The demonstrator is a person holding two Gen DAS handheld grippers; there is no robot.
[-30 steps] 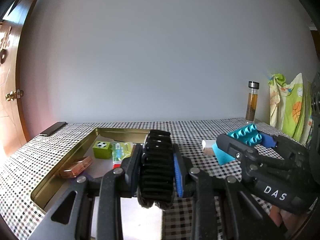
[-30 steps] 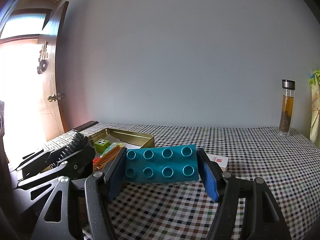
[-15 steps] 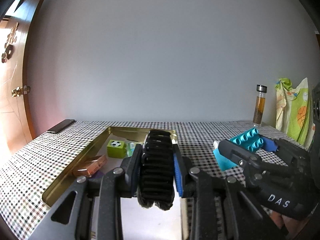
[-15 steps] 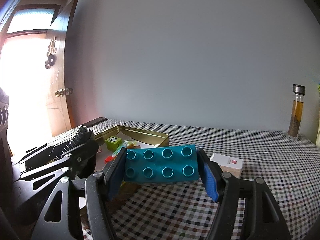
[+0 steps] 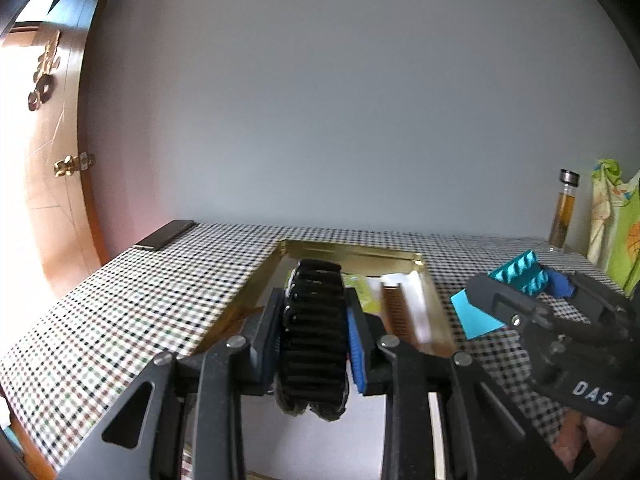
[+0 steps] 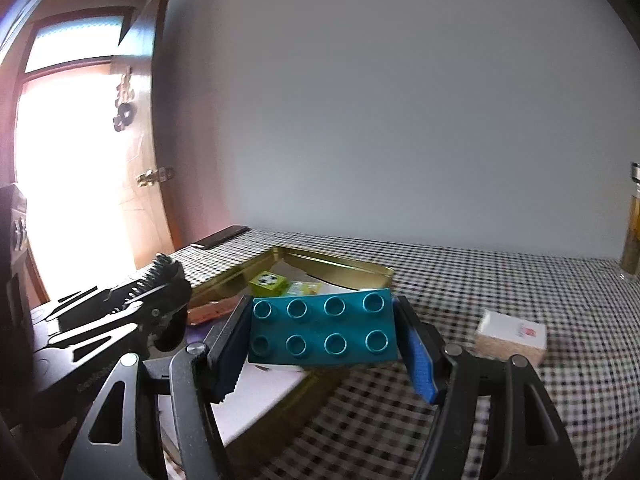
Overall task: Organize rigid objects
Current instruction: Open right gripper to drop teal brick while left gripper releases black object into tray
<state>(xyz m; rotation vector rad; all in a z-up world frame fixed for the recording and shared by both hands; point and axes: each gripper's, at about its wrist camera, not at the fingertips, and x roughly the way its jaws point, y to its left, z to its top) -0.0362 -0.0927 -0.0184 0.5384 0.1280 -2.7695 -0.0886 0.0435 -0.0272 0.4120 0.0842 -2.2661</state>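
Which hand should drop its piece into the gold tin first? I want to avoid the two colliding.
Probably left. The left gripper, shut on the black ridged wheel, is lined up over the gold tin. The right gripper, holding the teal brick, sits off the tin's right side.

- White letters "DAS" show clearly on the black body of the right gripper point(image 5: 516, 280), low at the right edge of the left wrist view.
- Faint embossed lettering runs along the black body of the left gripper point(image 6: 158, 292) in the right wrist view; it's too dim to read.
- A small red mark sits on the white box point(image 6: 512, 334) on the checked cloth, possibly a logo, too blurred to make out.
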